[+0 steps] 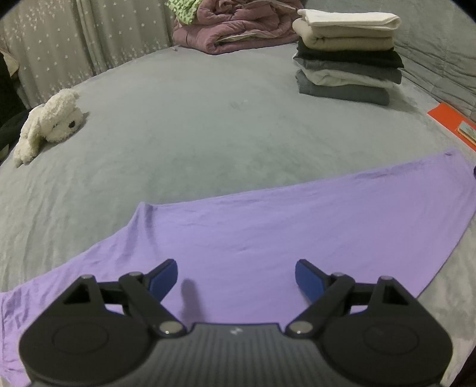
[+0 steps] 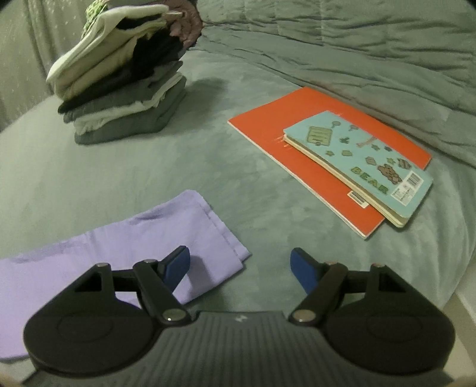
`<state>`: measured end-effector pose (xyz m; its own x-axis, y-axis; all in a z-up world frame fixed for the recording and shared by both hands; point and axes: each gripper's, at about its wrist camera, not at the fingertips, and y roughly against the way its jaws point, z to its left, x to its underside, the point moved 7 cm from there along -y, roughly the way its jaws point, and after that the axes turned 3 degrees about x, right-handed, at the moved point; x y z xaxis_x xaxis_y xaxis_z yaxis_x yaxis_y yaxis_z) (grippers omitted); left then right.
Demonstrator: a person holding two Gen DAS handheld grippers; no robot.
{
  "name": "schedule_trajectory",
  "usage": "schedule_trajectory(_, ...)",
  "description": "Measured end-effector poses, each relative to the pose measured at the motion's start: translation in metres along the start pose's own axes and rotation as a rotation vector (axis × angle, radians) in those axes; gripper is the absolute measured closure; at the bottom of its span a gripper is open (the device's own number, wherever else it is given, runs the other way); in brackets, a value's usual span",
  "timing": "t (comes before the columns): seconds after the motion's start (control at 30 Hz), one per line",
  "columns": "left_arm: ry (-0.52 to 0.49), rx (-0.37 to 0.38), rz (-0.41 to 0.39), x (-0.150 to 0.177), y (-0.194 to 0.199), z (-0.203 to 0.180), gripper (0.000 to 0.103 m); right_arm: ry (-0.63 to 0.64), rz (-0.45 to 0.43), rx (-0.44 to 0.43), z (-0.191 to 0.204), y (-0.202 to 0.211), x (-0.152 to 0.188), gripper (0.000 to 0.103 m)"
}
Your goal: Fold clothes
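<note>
Left wrist view: the left gripper (image 1: 236,277) hangs above the purple garment (image 1: 297,226), its blue pads spread wide with nothing between them; the cloth lies flat on the grey bed cover (image 1: 178,134) directly beneath and ahead of the fingers, extending from the lower left of the gripper to its far right. Ahead and to the right of this gripper, well apart from it, stands a stack of folded clothes (image 1: 348,56) in white, beige, black and grey layers. Behind that stack, farther ahead, lies a rolled mauve quilt (image 1: 235,32) with a green-patterned cloth (image 1: 184,9) on top. Well to the left of the gripper, a white plush toy (image 1: 50,122) lies on the cover. Right wrist view: the right gripper (image 2: 239,268) is likewise spread wide and grips nothing; its left pad sits above the folded end of the purple garment (image 2: 119,253), while its right pad is over bare bed cover (image 2: 267,208). Ahead and to the right of this gripper, an orange folder (image 2: 297,125) lies flat, bearing a light-blue book (image 2: 357,160) marked "BEAR" on top of it. Ahead and to the left, the stack of folded clothes (image 2: 119,89) leans slightly. No containers appear in either view.
</note>
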<state>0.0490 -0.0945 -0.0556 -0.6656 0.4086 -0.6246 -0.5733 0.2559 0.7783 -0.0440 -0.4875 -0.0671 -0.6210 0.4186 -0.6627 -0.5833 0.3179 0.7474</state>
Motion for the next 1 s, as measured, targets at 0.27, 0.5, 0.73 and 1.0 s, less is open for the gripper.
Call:
schedule_trajectory(0.27,-0.003,-0.002,0.009,0.000,-0.002,-0.001,0.014,0.087,-0.012,0.035,0.015,-0.005,0.004,0.026)
schedule_trajectory(0.5,-0.006,-0.007,0.017,0.002,-0.005,-0.001,0.014,0.121,-0.030,0.020,0.027,-0.006,0.003,0.050)
schedule_trajectory(0.73,0.007,0.002,0.014,0.002,-0.004,0.001,0.014,0.145,-0.038,0.001,0.041,-0.004,0.004,0.078)
schedule_trajectory(1.0,0.034,0.012,0.004,0.002,0.001,0.007,0.014,0.112,-0.043,-0.028,0.050,0.001,0.001,0.092)
